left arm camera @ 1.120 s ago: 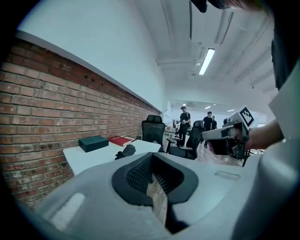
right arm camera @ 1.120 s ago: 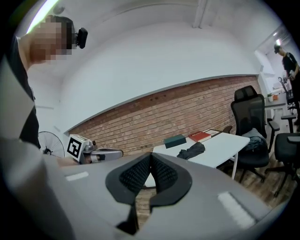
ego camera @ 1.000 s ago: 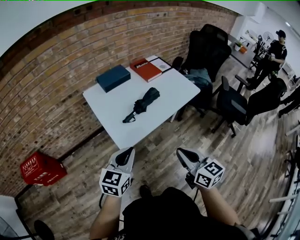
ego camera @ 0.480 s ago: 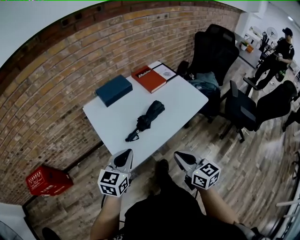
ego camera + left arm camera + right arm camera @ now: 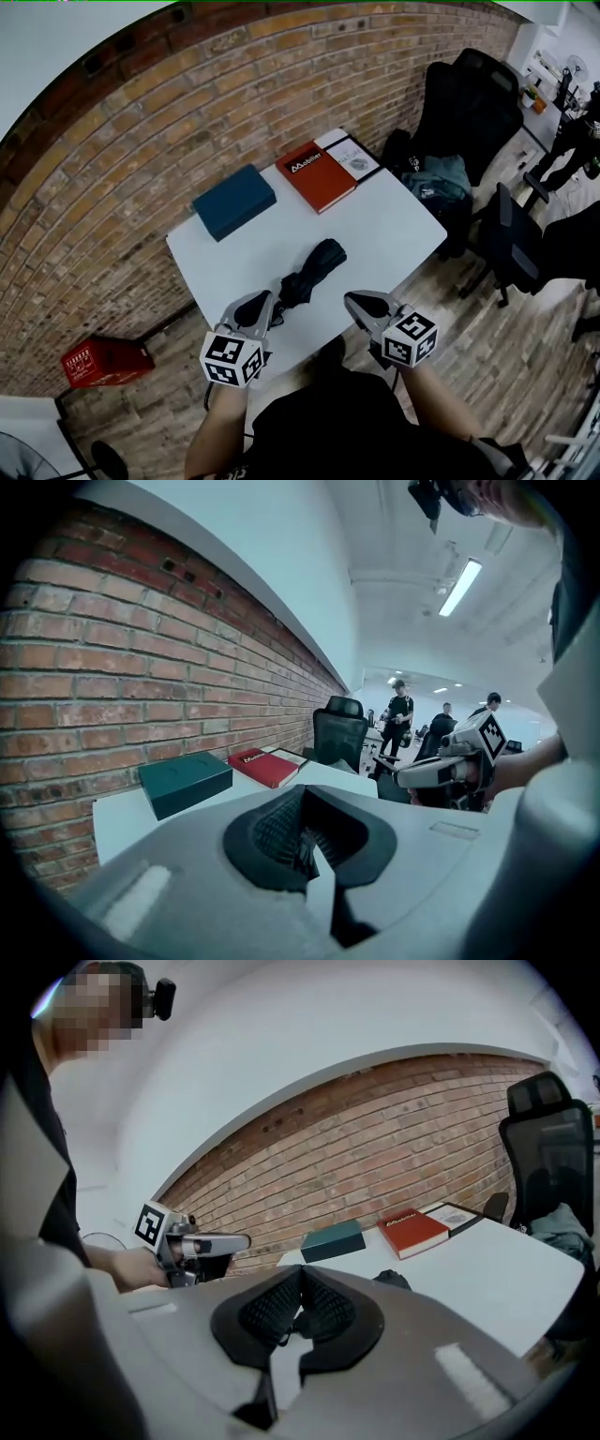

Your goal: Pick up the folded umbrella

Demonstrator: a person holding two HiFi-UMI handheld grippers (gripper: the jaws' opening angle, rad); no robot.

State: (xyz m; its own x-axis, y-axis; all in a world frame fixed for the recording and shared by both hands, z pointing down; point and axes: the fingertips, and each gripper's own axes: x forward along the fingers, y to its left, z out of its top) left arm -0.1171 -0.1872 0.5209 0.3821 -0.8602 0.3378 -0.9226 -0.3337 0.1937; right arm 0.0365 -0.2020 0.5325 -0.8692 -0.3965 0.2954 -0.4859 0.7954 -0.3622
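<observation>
The folded black umbrella (image 5: 314,272) lies at a slant on the white table (image 5: 394,225), its handle end toward the near edge. My left gripper (image 5: 255,307) hangs over the table's near edge just left of that handle end, jaws shut and empty. My right gripper (image 5: 361,302) is a little to the right of the umbrella, also shut with nothing in it. In the right gripper view a bit of the umbrella (image 5: 394,1280) shows above the closed pads (image 5: 272,1307). The left gripper view shows closed pads (image 5: 277,832), which hide the umbrella.
A teal box (image 5: 234,200), a red book (image 5: 319,175) and a booklet (image 5: 352,157) lie at the table's far side by the brick wall. Black office chairs (image 5: 469,103) stand to the right, a red crate (image 5: 103,361) on the floor to the left. People stand far right.
The table and umbrella have come much closer in the head view. Both grippers, earlier over the wood floor, now reach the table's near edge on either side of the umbrella's handle end.
</observation>
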